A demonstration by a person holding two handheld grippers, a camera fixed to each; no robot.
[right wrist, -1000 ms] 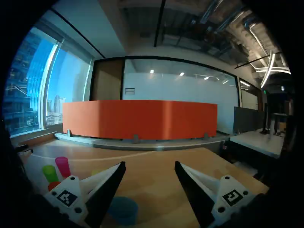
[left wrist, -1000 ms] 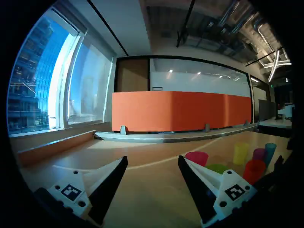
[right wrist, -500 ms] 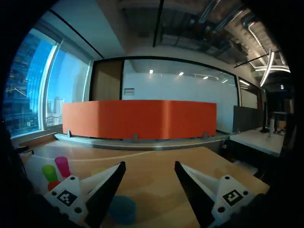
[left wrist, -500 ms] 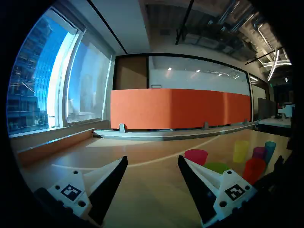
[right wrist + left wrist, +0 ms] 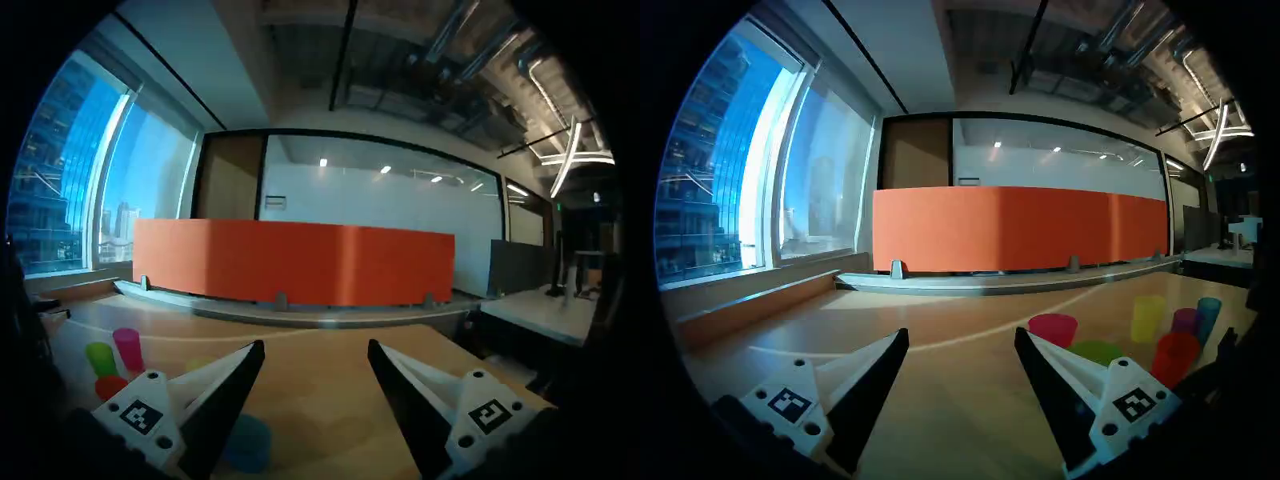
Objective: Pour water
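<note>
The left gripper (image 5: 960, 336) hovers over the wooden surface (image 5: 960, 416), fingers apart and empty. At 4 o'clock stand a pink cup (image 5: 1053, 329), a yellow cup (image 5: 1147, 318) and a red cup (image 5: 1174, 358). The right gripper (image 5: 314, 346) is spread too, with a blue cup (image 5: 246, 442) at 7 o'clock.

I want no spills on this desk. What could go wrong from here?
Right of the open left gripper, the red cup stands crowded by the purple cup and green cup: grabbing one could topple neighbours. The blue cup sits partly hidden behind a finger of the right gripper; lowering might clip it.
</note>
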